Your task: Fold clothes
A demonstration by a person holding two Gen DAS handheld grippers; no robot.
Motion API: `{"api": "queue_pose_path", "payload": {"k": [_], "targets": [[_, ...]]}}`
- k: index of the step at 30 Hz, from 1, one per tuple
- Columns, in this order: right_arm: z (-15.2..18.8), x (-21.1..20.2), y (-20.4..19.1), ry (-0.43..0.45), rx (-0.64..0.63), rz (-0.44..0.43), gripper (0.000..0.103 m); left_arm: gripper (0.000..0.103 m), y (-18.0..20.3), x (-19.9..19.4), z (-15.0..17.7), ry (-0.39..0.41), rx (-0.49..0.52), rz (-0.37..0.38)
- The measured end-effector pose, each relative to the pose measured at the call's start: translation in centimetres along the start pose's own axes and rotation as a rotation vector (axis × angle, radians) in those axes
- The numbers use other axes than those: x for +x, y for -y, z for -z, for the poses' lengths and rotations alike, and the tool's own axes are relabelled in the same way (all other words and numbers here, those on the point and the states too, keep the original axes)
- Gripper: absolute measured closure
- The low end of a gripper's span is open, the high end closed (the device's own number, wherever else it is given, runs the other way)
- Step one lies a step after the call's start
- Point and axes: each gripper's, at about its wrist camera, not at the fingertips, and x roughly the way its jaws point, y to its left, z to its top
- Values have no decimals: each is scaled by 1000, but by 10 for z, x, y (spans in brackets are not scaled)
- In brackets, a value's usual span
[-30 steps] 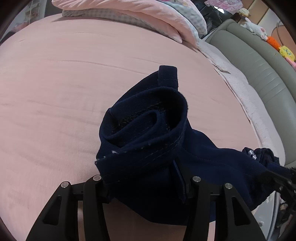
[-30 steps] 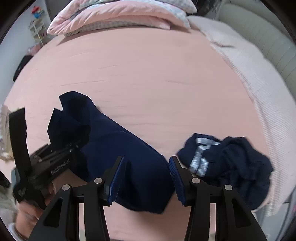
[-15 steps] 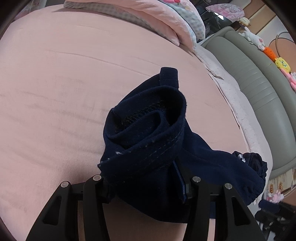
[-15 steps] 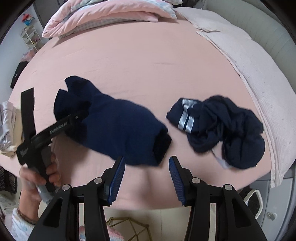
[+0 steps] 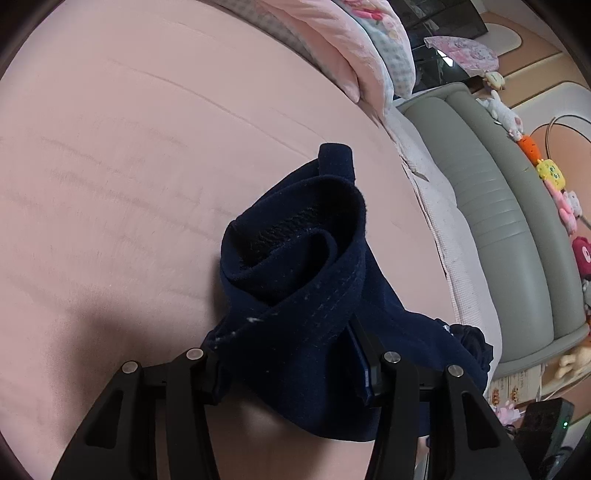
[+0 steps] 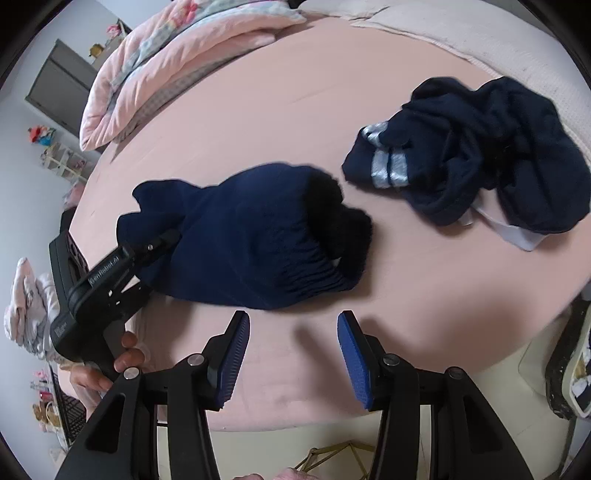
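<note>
A navy folded garment [image 6: 255,236] lies on the pink bed [image 6: 424,280]. My left gripper [image 5: 291,365] is shut on its bunched waistband end [image 5: 295,273]; the same gripper shows in the right wrist view [image 6: 147,251], gripping the garment's left end. My right gripper [image 6: 293,354] is open and empty, just in front of the garment's near edge, above the bed's front. A second navy garment with grey stripes [image 6: 476,155] lies crumpled at the right.
Pink quilts [image 6: 166,55] are piled at the bed's far end. A grey-green sofa with plush toys [image 5: 506,206] stands beyond the bed. A white blanket [image 6: 461,33] lines the far right edge. A wire basket [image 6: 332,458] is below the bed's front edge.
My right gripper has pulled back from the navy garment toward the bed's front edge and let go of it. My left gripper keeps its hold and has shifted the garment slightly.
</note>
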Motion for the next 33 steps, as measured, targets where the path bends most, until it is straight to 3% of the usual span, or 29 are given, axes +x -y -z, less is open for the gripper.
{"api": "queue_pose_path", "payload": {"k": [7,12,23,28,33], "targets": [[7,18,11,-20,71,-81,53,56,2,-1,0,-1,7,-2],[9,23,14,17,84,-95,46,56,-1,4,-6,-9,-7,19],[-7,38,35,91,256,-210,45,56,-3,7,-10,-7,-21,38],[-13,42,33,124,284,-227,39,56,-2,7,-9,-8,-19,36],[-11,47,46,154,405,-303,38,56,-4,5,-7,-4,-36,47]]}}
